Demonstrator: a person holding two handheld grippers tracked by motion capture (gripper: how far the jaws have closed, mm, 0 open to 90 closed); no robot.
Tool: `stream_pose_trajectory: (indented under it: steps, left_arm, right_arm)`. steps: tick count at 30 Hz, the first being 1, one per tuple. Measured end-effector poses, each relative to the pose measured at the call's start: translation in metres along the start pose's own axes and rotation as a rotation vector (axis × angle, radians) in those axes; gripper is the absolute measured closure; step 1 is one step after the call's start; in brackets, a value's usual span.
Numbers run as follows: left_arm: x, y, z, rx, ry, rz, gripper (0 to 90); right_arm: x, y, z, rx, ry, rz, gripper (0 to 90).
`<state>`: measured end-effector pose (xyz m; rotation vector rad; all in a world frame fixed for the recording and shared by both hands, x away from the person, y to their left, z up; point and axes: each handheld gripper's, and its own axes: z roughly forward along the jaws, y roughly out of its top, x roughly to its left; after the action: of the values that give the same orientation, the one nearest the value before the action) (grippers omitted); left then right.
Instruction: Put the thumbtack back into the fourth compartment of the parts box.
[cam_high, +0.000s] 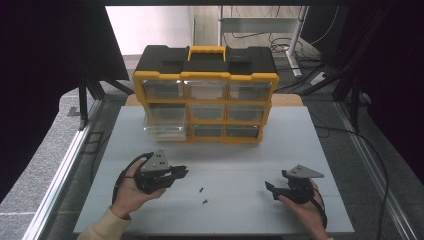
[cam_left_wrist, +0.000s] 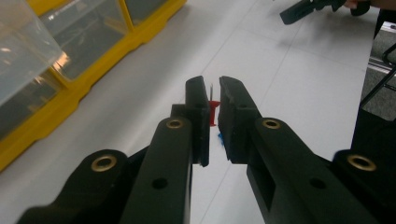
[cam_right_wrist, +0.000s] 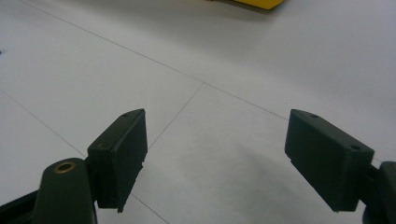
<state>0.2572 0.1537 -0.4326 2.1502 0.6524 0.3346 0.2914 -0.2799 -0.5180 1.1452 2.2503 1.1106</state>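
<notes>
While the left tongs (cam_left_wrist: 214, 100) are pinching a red pushpin (cam_left_wrist: 214, 112) above the bench (cam_high: 240, 165), probably for the drawer organizer (cam_high: 205, 95), the right tongs (cam_right_wrist: 215, 154) are idling wide open, empty.

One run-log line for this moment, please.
left tool: shut on red pushpin | right tool: open, empty | blue pins: on table

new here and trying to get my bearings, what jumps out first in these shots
The yellow and black drawer organizer with clear drawers stands at the far middle of the white table. Nearer, the left hand-held gripper pinches a small red pushpin between its jaws, and two small blue pins lie on the table between the hands. The right hand-held gripper is open.
</notes>
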Motion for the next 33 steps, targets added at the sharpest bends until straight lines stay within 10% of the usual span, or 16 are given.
stream_pose_trajectory:
  steps: [33]
  left_arm:
    - [0.020, 0.023, -0.012, -0.094, 0.059, -0.021, 82.0]
  right_arm:
    - [0.000, -0.002, -0.005, -0.008, -0.008, 0.016, 21.1]
